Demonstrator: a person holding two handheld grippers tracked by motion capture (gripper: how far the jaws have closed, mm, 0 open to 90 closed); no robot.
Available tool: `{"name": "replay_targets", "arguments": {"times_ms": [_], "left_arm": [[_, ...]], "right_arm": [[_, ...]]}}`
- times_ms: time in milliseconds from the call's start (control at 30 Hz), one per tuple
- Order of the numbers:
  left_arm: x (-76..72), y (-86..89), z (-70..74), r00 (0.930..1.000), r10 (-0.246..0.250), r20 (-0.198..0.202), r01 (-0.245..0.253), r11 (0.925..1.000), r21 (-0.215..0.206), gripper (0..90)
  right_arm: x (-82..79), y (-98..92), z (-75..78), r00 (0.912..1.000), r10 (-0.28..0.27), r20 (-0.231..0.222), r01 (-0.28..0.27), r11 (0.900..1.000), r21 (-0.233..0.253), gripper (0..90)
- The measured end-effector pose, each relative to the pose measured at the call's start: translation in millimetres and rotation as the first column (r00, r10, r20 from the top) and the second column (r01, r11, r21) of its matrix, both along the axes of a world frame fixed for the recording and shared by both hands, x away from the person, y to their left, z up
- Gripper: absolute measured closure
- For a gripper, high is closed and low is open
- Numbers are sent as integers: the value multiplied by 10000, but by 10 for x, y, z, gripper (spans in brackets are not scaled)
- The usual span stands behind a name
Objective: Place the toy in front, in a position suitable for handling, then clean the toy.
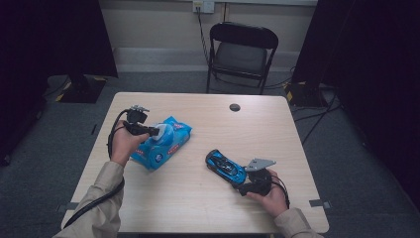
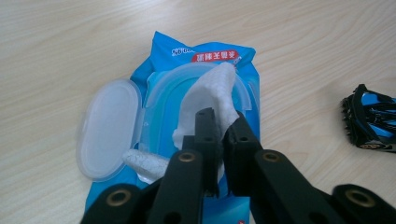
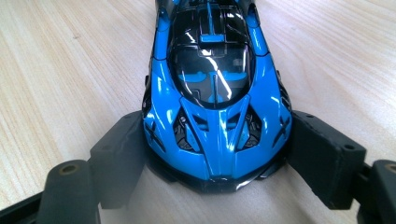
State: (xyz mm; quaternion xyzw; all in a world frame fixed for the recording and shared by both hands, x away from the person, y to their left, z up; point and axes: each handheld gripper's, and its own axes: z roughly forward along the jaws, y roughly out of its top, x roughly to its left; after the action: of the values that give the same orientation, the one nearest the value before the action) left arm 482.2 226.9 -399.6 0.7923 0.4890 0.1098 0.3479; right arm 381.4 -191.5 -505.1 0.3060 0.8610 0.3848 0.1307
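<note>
Pinching a wipe (image 2: 215, 95), left gripper (image 2: 223, 122) may drag the pack (image 1: 161, 144); right gripper (image 3: 217, 151), at four o'clock, clamps the car (image 3: 215, 88).

In my left gripper view, my left gripper (image 2: 218, 135) covers the lower middle of the wipes pack (image 2: 159, 65), whose bottom end is cut off at the 6 o'clock edge, while the toy car (image 2: 369, 116) is cropped at the 3 o'clock edge. In my right gripper view, the car's far end runs off at 12 o'clock, and my right gripper (image 3: 217, 161) hides its flanks. In the high view, the pack's print is too small to read.
</note>
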Motion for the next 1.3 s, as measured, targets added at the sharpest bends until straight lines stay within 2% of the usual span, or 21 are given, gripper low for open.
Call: {"name": "replay_targets", "arguments": {"times_ms": [67, 133, 300, 567, 633, 767, 1100, 1200, 1300], "left_arm": [[5, -3, 0, 10000, -2, -100, 2, 10000, -51, 897], [14, -2, 13, 10000, 24, 5, -24, 10000, 53, 900], [35, -15, 67, 9999, 22, 129, -19, 9998, -212, 900], [64, 0, 172, 10000, -7, -44, 6, 9999, -171, 900], [62, -2, 195, 10000, 46, 63, -45, 9999, -122, 900], [63, 0, 263, 10000, 44, -23, -45, 9999, -129, 900], [76, -7, 468, 9998, 30, 201, -29, 10000, -48, 900], [72, -10, 546, 9995, 34, 305, -28, 9998, -206, 900], [74, -20, 606, 9993, -73, 358, 80, 9998, -180, 900]], "right_arm": [[0, 0, 0, 10000, -1, -2, 1, 10000, 1, 228], [1, 0, 0, 10000, 4, -6, -4, 10000, 4, 228], [1, 0, 0, 10000, 5, -4, -5, 10000, 3, 228], [1, 0, 0, 10000, 7, -5, -7, 10000, 1, 227], [1, 0, 0, 10000, 7, -3, -7, 10000, 1, 228], [1, 1, 0, 10000, -4, -4, 4, 10000, 9, 228], [1, 1, 0, 10000, -5, -1, 5, 10000, 10, 228], [1, 1, 0, 10000, -6, -1, 6, 10000, 12, 228], [1, 1, 0, 10000, -7, -2, 7, 10000, 10, 228]]}}
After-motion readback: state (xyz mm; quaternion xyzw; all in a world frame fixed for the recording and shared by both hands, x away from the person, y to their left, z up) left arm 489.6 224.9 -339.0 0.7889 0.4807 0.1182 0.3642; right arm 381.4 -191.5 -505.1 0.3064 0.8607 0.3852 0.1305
